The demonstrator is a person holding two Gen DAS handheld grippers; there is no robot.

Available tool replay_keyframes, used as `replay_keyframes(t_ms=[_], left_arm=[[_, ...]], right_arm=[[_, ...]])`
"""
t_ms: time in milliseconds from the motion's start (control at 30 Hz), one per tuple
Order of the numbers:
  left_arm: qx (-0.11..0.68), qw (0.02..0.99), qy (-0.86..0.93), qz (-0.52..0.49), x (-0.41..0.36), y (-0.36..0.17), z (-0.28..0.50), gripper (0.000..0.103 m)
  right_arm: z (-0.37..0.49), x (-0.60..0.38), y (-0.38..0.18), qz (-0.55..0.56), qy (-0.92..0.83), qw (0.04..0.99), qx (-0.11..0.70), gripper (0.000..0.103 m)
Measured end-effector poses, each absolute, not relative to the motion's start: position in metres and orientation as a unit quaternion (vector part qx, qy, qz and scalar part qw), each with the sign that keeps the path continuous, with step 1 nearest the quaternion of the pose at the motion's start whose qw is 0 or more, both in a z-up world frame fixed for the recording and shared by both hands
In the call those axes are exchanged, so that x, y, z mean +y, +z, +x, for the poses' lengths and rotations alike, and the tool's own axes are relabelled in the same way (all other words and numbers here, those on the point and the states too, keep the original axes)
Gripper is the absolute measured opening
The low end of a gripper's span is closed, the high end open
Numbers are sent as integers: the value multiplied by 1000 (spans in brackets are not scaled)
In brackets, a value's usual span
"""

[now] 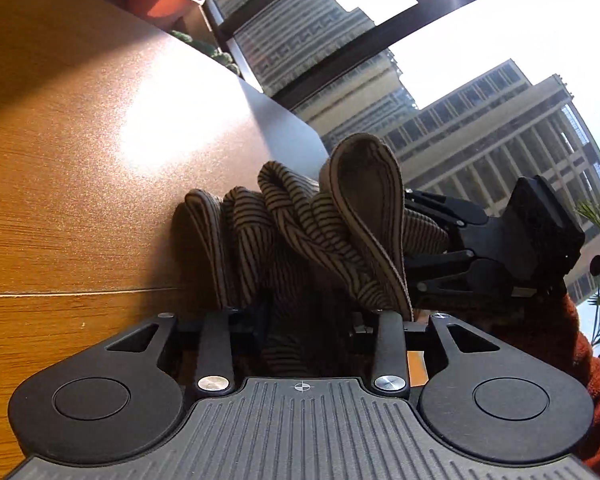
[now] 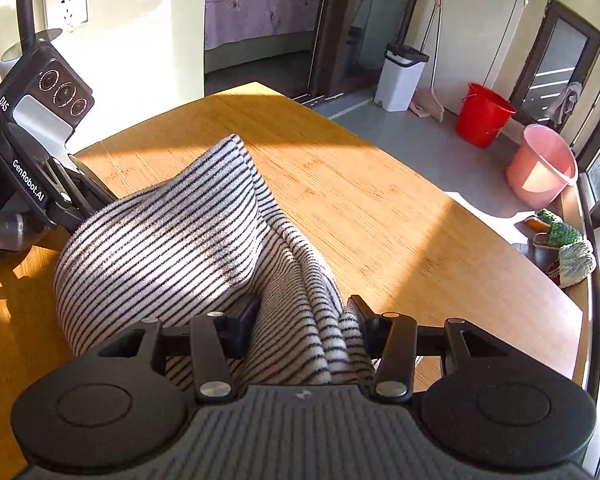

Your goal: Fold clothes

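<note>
Striped garment [image 2: 168, 224] is bunching in loose folds on the tabletop [image 2: 380, 208], strung between both grippers. Left gripper [image 1: 304, 316] is standing part-spread with cloth sitting in the gap; can't tell if the pads are biting. Right gripper [image 2: 302, 316] is part-spread too, fabric running through, no clear pinch. Risk: either grip is slipping on a lift, so the bundle is collapsing into a skewed fold.
</note>
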State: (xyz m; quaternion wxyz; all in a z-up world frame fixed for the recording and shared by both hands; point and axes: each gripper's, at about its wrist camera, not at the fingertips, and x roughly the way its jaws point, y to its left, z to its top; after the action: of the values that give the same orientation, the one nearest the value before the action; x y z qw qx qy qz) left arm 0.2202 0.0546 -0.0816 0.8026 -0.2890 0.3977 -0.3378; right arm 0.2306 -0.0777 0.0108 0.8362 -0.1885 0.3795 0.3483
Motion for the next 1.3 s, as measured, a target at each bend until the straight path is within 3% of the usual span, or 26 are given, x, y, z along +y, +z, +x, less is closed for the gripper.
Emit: replay_keyframes(t_ms=[67, 267, 433, 600, 667, 700, 733, 833, 1000, 1100, 1200, 1300], left_arm=[[364, 847, -307, -237, 59, -61, 206, 70], [228, 887, -346, -202, 54, 6, 164, 80], [268, 866, -379, -188, -3, -9, 176, 79], [307, 869, -339, -188, -5, -43, 174, 73], [307, 872, -330, -190, 2, -46, 170, 73], [307, 873, -326, -192, 4, -45, 169, 73], [307, 874, -323, -192, 7, -44, 167, 73], [307, 878, -315, -186, 9, -45, 158, 73], [304, 887, -291, -189, 8, -43, 152, 73], [295, 896, -279, -180, 2, -41, 146, 75], [278, 896, -293, -184, 1, -44, 145, 90], [254, 899, -313, -174, 0, -50, 142, 95]], right_arm=[[237, -91, 6, -150, 345, 842, 387, 60], [236, -115, -4, -99, 326, 863, 372, 75], [220, -126, 1, -69, 300, 888, 342, 85], [190, -167, 21, -28, 227, 933, 278, 86], [173, -182, 35, 8, 199, 954, 223, 70], [166, -189, 42, 36, 200, 958, 203, 46], [163, -194, 46, 74, 213, 955, 193, 39], [169, -197, 43, 170, 280, 923, 203, 39], [215, -168, -20, 124, 245, 916, 293, 38], [219, -180, -51, 184, 239, 910, 285, 38], [211, -183, -57, 195, 234, 914, 267, 38], [208, -177, -58, 185, 226, 922, 254, 41]])
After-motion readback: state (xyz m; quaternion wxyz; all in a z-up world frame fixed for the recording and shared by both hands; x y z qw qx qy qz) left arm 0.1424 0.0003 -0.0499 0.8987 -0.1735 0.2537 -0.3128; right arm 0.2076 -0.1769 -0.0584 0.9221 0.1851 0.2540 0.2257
